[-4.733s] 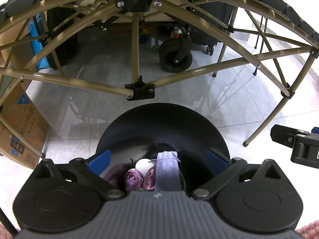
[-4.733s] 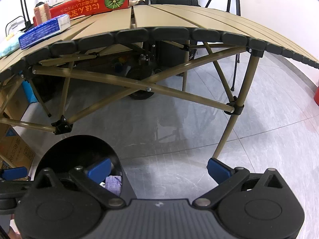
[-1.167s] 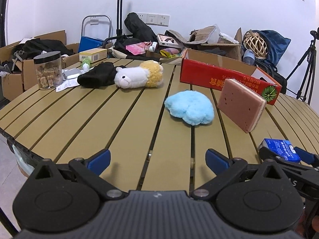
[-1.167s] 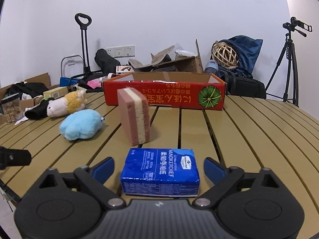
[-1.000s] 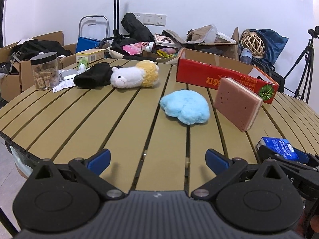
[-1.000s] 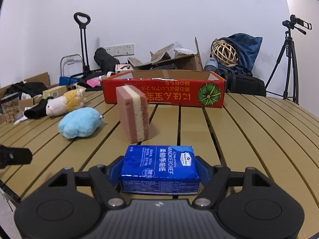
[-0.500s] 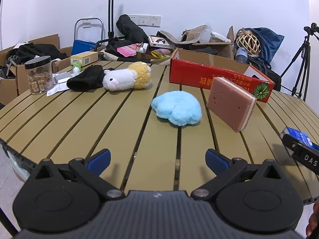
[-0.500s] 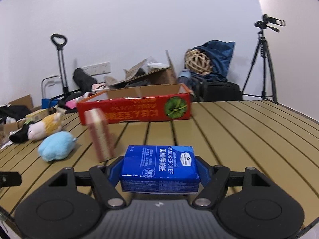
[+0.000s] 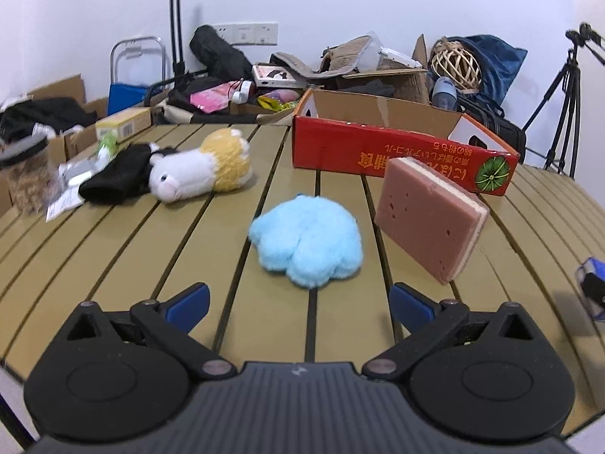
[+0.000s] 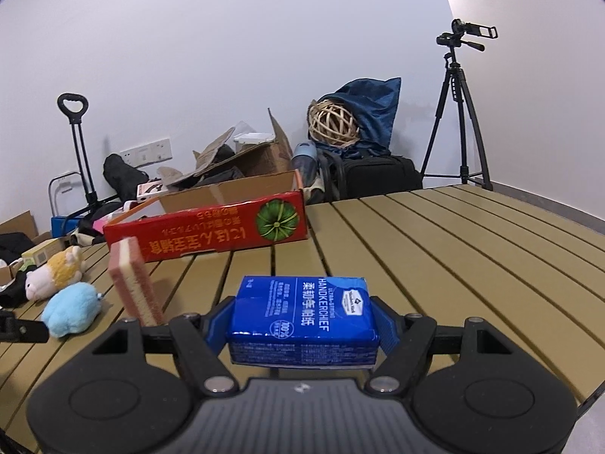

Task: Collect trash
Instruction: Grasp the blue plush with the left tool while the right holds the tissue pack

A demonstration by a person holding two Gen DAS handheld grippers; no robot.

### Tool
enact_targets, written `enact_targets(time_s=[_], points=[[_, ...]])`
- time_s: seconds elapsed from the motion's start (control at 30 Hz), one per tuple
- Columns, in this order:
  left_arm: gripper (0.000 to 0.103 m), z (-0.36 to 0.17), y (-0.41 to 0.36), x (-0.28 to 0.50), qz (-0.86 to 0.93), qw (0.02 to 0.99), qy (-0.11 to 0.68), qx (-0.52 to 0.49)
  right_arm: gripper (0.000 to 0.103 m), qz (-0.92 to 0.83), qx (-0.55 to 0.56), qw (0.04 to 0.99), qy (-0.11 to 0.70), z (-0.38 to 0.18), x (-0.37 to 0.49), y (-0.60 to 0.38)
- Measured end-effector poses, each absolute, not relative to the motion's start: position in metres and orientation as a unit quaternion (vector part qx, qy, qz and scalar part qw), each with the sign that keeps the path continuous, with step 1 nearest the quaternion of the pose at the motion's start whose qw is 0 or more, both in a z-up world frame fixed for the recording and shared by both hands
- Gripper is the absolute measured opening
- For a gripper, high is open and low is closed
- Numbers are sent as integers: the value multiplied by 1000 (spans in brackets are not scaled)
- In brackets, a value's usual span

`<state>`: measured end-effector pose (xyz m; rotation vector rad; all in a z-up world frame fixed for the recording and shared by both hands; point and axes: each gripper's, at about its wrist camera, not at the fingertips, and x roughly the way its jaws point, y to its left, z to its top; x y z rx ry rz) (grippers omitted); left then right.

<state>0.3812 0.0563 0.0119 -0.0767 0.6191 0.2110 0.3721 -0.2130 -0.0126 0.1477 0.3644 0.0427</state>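
My right gripper (image 10: 302,317) is shut on a blue handkerchief tissue pack (image 10: 302,314), its blue pads pressed on both ends, and it holds the pack just above the slatted table (image 10: 453,249). At the right edge of the left wrist view a sliver of that pack (image 9: 593,268) shows. My left gripper (image 9: 298,299) stands open over the table with nothing between its fingers. Just ahead of it lies a light blue fluffy toy (image 9: 308,244). To the toy's right a pink and cream sponge block (image 9: 431,223) stands tilted on edge.
A red open cardboard box (image 9: 401,151) lies behind the sponge. A white and yellow plush animal (image 9: 200,168) and a black cloth (image 9: 113,179) lie at the left, beside a jar (image 9: 26,179). Bags, cartons and a tripod (image 10: 459,113) stand behind the table.
My right gripper shut on the tissue pack, lifted it and swung right, so the red box and sponge slid left in its view. My left gripper moved forward towards the blue toy, still open.
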Motion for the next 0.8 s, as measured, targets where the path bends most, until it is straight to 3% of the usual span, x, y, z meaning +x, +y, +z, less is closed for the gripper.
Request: enact_targets(time_s=[0.23,0.8], points=[[103,10,51,412,92,949,302,11,72,-5,83,981,175,-12,376,-225],[103,-1,74,467,94,935,342,-21,72,-17,85,980,179,-20,384,-224]])
